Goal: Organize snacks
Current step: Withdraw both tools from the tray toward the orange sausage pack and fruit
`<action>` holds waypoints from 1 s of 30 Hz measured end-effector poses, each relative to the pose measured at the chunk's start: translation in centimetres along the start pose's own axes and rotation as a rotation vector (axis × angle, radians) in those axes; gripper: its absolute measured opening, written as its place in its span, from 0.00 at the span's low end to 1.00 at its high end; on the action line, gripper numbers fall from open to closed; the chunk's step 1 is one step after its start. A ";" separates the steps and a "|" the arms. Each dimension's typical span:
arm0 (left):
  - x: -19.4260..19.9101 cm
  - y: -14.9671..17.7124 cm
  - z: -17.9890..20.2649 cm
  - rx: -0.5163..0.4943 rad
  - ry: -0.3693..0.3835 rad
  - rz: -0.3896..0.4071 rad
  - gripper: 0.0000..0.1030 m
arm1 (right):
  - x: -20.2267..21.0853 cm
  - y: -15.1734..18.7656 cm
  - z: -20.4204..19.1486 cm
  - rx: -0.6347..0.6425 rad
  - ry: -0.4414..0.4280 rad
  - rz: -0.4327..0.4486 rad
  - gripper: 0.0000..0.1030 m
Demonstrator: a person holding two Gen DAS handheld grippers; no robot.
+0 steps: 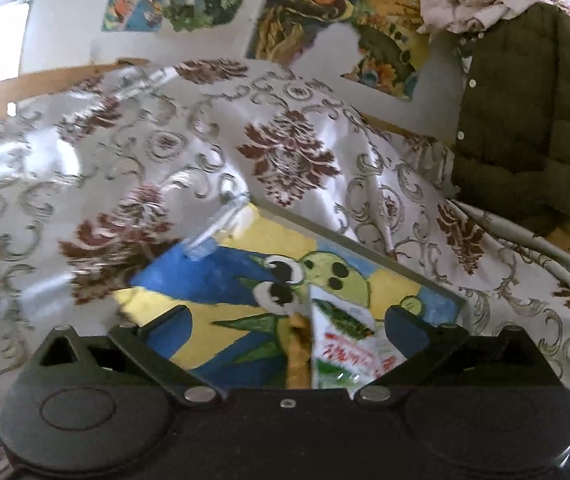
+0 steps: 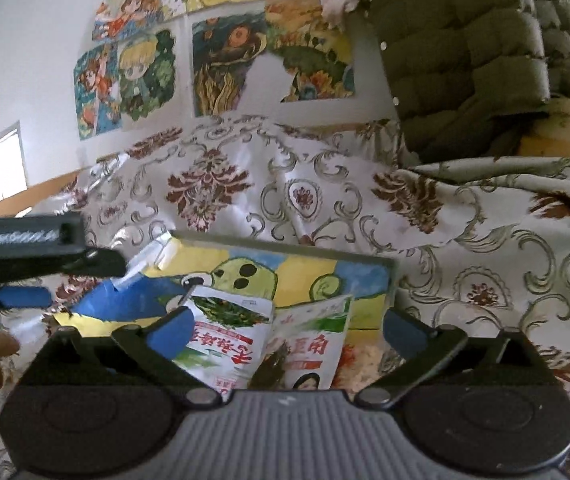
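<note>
While both tools hang above the painted board point(image 2: 325, 272), the stock reads as follows

Left gripper point(image 1: 285, 320): jaws spread wide, nothing pressed between the pads; a white-and-green snack packet point(image 1: 341, 344) lies below the gap, beside an orange-brown strip that cannot be identified.

Right gripper point(image 2: 285, 326): jaws likewise wide, gripping nothing. Under it, two flat snack packets lie on the board: the green-leaf packet point(image 2: 225, 332) to the left, and just beside it, edges touching or overlapping, the portrait packet point(image 2: 309, 352). A pale crumbly patch further right may be a third snack; too little shows to tell.

Surroundings: floral bedcover point(image 2: 305, 196), olive quilted jacket point(image 2: 465, 52), cartoon posters point(image 2: 145, 76) on the wall.

Progress, as judged: packets appear gathered side by side on the board and let go; any remaining snacks, or final straightening, lie outside what is visible
</note>
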State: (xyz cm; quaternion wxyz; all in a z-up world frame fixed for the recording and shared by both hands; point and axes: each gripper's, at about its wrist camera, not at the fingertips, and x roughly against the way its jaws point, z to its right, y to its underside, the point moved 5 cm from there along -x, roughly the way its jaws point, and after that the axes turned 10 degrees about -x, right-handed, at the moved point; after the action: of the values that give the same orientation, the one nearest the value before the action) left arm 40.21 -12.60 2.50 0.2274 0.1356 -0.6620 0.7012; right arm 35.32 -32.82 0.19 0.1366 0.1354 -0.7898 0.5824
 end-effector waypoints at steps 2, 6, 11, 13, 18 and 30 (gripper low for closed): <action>1.7 0.6 -0.5 -0.015 -0.032 0.008 0.99 | 1.0 0.0 -0.2 -0.015 -0.008 -0.008 1.00; 5.7 2.7 -2.1 -0.043 -0.107 0.011 0.99 | 3.1 0.3 -1.2 0.005 -0.028 -0.013 1.00; 10.1 5.6 -4.2 -0.055 -0.155 -0.017 0.99 | 6.3 1.0 -2.6 0.003 -0.068 -0.004 1.00; 11.9 6.8 -4.8 -0.061 -0.172 -0.022 0.99 | 7.5 1.8 -2.9 -0.020 -0.106 -0.018 1.00; 15.3 9.6 -5.8 -0.087 -0.200 -0.025 0.99 | 10.5 4.5 -4.2 -0.005 -0.132 -0.065 1.00; 19.8 14.0 -7.4 -0.088 -0.207 -0.040 0.99 | 17.3 9.4 -6.7 0.021 -0.128 -0.088 1.00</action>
State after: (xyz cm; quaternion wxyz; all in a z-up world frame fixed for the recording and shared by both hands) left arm 17.02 -2.77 -0.53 0.1774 0.2103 -0.7093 0.6490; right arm 16.18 -24.73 0.28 0.1100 0.2084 -0.7841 0.5742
